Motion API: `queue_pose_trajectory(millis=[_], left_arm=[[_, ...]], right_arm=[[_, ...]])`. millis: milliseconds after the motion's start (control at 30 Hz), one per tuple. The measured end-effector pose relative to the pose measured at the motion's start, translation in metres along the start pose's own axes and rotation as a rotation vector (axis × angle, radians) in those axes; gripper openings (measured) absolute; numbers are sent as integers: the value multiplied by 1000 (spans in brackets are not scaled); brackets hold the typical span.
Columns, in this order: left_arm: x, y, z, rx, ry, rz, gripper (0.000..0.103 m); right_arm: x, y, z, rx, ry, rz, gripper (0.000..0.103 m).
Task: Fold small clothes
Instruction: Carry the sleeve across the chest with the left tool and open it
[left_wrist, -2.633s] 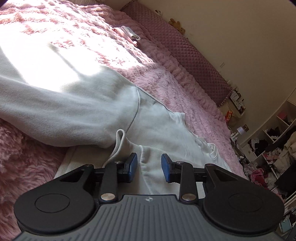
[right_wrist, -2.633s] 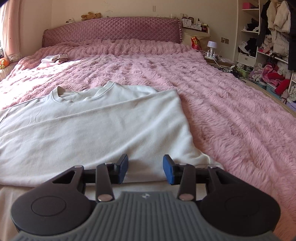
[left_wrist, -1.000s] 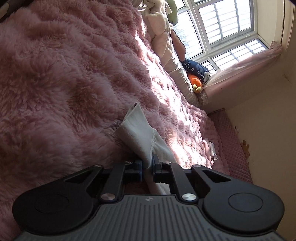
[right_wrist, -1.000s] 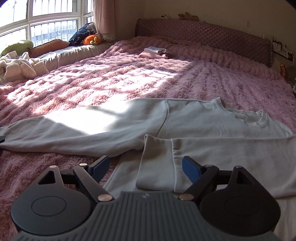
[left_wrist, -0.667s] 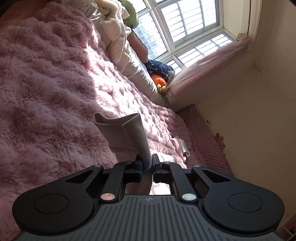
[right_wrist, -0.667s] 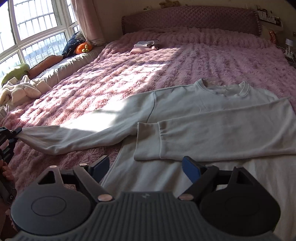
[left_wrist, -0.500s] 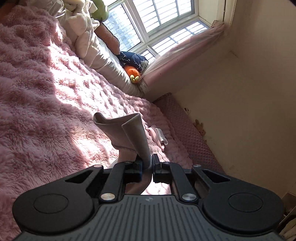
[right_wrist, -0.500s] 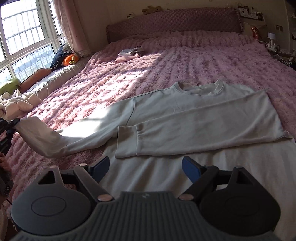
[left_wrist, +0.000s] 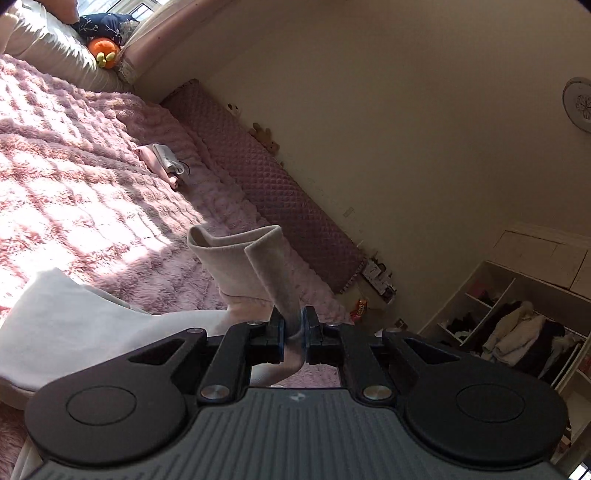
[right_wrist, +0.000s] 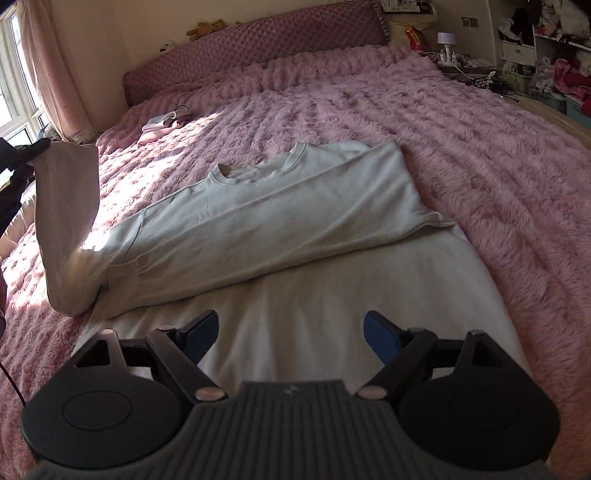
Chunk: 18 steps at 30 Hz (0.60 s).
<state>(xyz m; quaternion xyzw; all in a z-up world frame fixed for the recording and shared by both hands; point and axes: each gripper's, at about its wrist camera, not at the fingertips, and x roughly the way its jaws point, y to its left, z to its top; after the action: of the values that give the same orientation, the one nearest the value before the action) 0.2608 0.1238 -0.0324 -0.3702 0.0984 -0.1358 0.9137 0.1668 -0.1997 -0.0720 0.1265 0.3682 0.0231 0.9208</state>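
Observation:
A pale long-sleeved sweatshirt (right_wrist: 295, 229) lies flat on the pink fluffy bedspread (right_wrist: 461, 122). Its right sleeve is folded across the chest. My left gripper (left_wrist: 293, 326) is shut on the cuff (left_wrist: 236, 254) of the left sleeve and holds it raised above the bed; in the right wrist view that lifted sleeve (right_wrist: 66, 206) hangs at the far left from the left gripper (right_wrist: 27, 151). My right gripper (right_wrist: 290, 334) is open and empty, just above the sweatshirt's lower body.
A small folded pile of clothes (right_wrist: 164, 122) lies near the quilted headboard (right_wrist: 258, 40). An orange plush toy (left_wrist: 103, 50) sits on the window seat. Cluttered shelves (left_wrist: 517, 325) and a nightstand stand to the right of the bed.
My left gripper has lifted the left sleeve's cuff higher and swung it inward toward the sweatshirt's body. My right gripper has stayed open and shifted right over the lower body.

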Motion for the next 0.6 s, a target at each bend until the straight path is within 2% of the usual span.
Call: queue_pose_trajectory(millis=[67,200,400,467,500,533,600], left_arm=[[20,-15,-23,49,47,-22,9],[65,-43,-90,164,182,-51,9],[113,-54,-179,272,412,-18,11],[119,-57,-196,308,464,-15,21],[120,-61,-202,327,494,-19,34],[123,-68,-208,346,523,-26,38],[123,-78,-212,380,564,-84,39]], right_arm=[[-3,-16,-2,12,-7,-6,82],[-4,-46,-7,42,-23,8,82],[2,-80,-10,56,-15,-35,82],[3,-91,-9,73,-17,-50,82],[6,-96,-9,84,-21,-60,82],[7,-99,-8,91,-24,-66,82],[10,-108,-4,112,-39,-79,82]])
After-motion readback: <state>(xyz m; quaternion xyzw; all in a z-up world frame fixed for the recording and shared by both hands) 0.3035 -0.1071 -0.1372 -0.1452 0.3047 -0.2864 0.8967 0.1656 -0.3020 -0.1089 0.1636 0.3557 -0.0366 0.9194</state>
